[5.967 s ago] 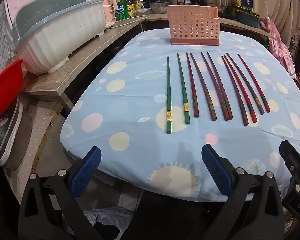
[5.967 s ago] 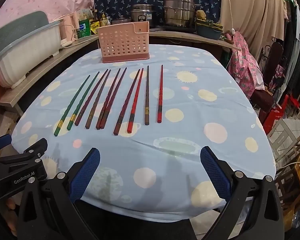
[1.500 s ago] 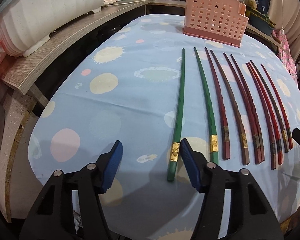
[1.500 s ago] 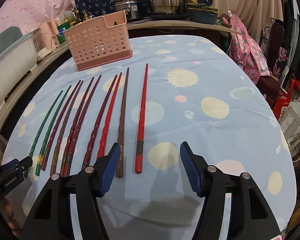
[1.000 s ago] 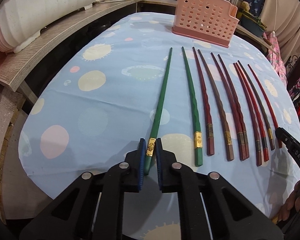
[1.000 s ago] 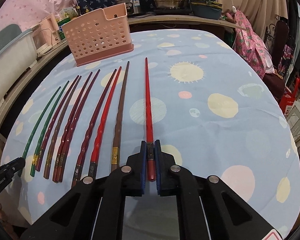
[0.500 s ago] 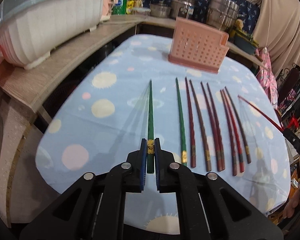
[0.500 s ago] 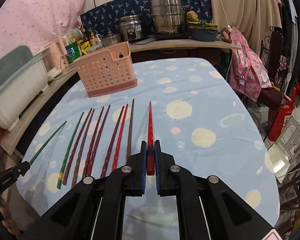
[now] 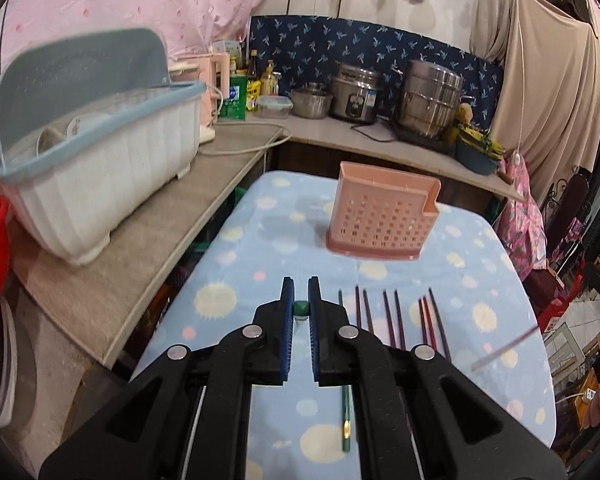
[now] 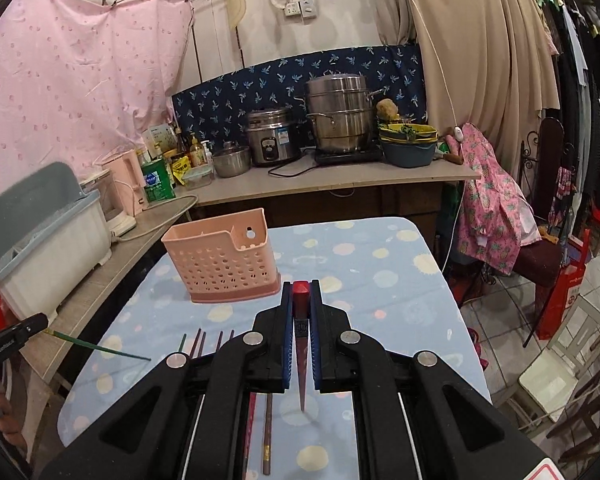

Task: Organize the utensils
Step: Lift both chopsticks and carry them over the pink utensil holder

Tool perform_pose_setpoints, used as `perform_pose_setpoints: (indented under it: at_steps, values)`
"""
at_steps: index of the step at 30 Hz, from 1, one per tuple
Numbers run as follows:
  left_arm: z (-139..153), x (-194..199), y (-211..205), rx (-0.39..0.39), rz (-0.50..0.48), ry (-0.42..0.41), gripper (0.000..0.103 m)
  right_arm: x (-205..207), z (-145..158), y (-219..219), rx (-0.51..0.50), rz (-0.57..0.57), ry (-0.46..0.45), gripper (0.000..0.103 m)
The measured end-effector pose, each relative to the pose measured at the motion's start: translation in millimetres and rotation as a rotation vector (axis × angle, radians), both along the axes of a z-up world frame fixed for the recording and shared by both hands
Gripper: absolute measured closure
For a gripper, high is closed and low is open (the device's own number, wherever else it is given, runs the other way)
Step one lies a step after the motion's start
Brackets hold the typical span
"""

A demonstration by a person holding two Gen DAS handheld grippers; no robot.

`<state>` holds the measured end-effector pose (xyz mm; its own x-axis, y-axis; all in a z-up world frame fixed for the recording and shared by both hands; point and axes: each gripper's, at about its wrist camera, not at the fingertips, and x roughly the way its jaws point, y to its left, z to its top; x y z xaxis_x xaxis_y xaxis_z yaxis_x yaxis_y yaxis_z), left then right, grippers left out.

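Chopsticks are what you're sorting, and the pink basket (image 9: 382, 220) that will take them stands ahead of both sets of fingers, upright on the spotted tablecloth (image 9: 260, 240), its open top facing up. From the right gripper (image 10: 301, 332) it sits ahead and a little to the left (image 10: 220, 258); from the left gripper (image 9: 301, 316) it sits ahead and a little to the right. I judge neither hand clearly nearer.

Below and behind your fingertips lies the row of remaining chopsticks (image 9: 392, 312), flat on the cloth, long axes running toward the basket.

Your right gripper is clamped tight on the red chopstick (image 10: 301, 292) — its thick butt pokes up between the blue pads and the shaft hangs down to a point near the cloth. So its long axis is close to vertical, tip down, which is how it should enter the basket.

Your left gripper is likewise closed on the green chopstick (image 9: 301, 307), though here only the square butt end shows between the pads. The right camera sees the shaft (image 10: 100, 347) slanting out from that hand, so it looks less upright. My judgement: carry both forward over the rim, and stand the green one up before lowering.
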<state>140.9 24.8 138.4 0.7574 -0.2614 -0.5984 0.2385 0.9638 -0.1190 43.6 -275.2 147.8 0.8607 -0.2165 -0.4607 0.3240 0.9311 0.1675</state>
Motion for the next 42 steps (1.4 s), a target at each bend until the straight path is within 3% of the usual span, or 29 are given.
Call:
perform_pose_setpoints:
  at_steps: [9,18,23,26,31,37,42]
  values:
    - [58.7,49.9,-19.0,-0.064,-0.022,-0.067,0.096,46.8,52.9,-9.7,0.05,0.066,-0.107,0.096]
    - [146.6,103.6,-48.9,-0.172,0.024,-0.27,0.096,130.2,118.0,-8.1,0.084,0.117,-0.284,0.096]
    - [166.0,138.2,-65.4,-0.223,0.048,-0.336,0.096,182.8,129.7,-11.4,0.117,0.122,-0.335,0.096]
    - [160.6,162.4,-76.2,-0.221,0.063,-0.336,0.096,212.0,121.4,-15.0,0.141,0.127,-0.324,0.096]
    - [117.5,194.5,-90.1,-0.19,0.065,-0.261,0.096,245.4,82.1,-16.6,0.16,0.14,-0.25,0.096]
    - [67.3,215.8,-99.3,-0.147,0.057,-0.174,0.096,266.7,34.1,-14.5,0.151,0.147,-0.157,0.096]
    - [50.7,219.5,-101.2,-0.128,0.06,-0.14,0.096,270.1,17.7,-11.2,0.129,0.154,-0.118,0.095]
